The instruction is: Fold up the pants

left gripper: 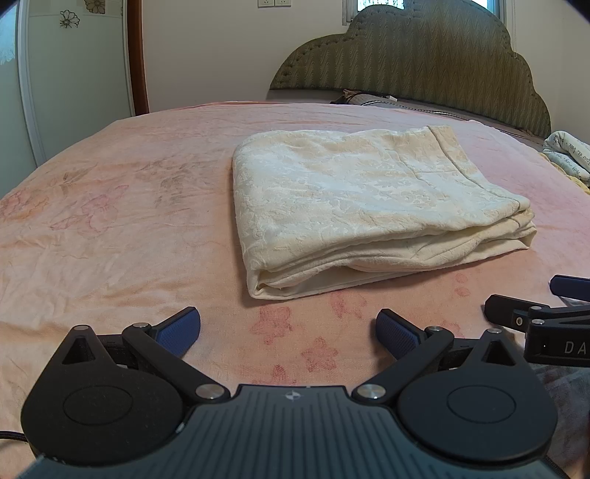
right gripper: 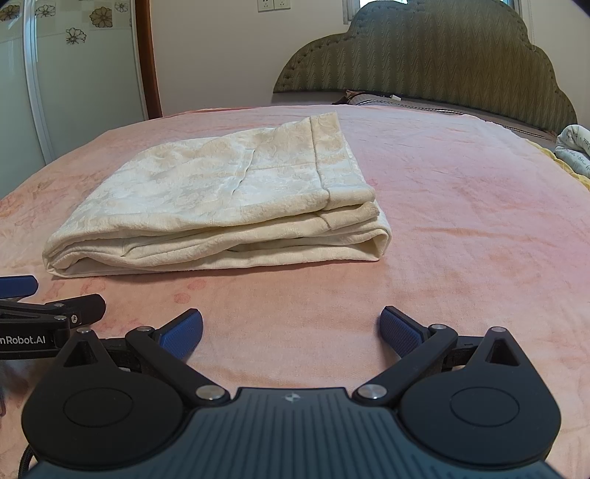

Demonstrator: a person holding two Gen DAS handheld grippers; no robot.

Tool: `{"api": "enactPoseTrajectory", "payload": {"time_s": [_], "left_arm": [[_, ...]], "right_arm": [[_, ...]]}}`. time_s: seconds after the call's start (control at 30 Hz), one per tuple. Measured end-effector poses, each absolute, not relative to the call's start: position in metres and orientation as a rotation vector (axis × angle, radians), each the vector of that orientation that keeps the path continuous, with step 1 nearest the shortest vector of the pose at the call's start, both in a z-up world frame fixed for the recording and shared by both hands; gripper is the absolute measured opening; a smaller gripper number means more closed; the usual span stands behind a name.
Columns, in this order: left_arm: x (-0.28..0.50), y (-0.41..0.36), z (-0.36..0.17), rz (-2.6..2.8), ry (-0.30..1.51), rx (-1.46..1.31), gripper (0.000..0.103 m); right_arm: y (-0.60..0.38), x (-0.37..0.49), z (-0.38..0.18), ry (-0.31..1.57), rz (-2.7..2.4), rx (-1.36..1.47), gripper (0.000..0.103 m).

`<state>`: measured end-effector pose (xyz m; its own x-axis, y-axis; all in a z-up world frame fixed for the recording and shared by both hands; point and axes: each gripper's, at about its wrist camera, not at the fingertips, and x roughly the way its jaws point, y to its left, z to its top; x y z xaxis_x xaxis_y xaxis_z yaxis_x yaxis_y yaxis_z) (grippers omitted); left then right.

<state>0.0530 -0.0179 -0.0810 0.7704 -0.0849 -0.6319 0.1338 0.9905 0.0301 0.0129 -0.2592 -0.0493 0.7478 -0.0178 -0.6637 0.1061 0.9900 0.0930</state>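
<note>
Lying folded, pants point(left gripper: 368, 206) clear both spread grippers point(left gripper: 288, 333) point(right gripper: 291, 333).

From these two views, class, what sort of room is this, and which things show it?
Most likely a bedroom: a padded headboard stands against the wall, a pink floral bedspread covers the wide bed, and cream folded pants lie on it.

You get soft, even daylight from the window point(left gripper: 435, 4) behind the headboard point(left gripper: 424, 62), faint shadows, sharp focus, and strong fisheye bending with dark corners.
</note>
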Motion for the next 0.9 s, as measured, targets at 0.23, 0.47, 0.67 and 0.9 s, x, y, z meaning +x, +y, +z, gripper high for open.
{"api": "enactPoseTrajectory", "payload": {"time_s": [0.23, 0.47, 0.67, 0.9], "left_arm": [[0.053, -0.018, -0.081, -0.119, 0.681, 0.075, 0.103], [0.053, -0.018, -0.081, -0.119, 0.681, 0.075, 0.103], [0.052, -0.015, -0.08, -0.123, 0.676, 0.052, 0.103], [0.051, -0.008, -0.078, -0.121, 0.677, 0.046, 0.103]], "right_arm": [[-0.259, 0.013, -0.046, 0.713, -0.06, 0.124, 0.103], [-0.261, 0.015, -0.047, 0.722, -0.035, 0.116, 0.103], [-0.258, 0.018, -0.049, 0.731, -0.022, 0.098, 0.103], [-0.258, 0.018, -0.05, 0.728, -0.021, 0.105, 0.103]]}}
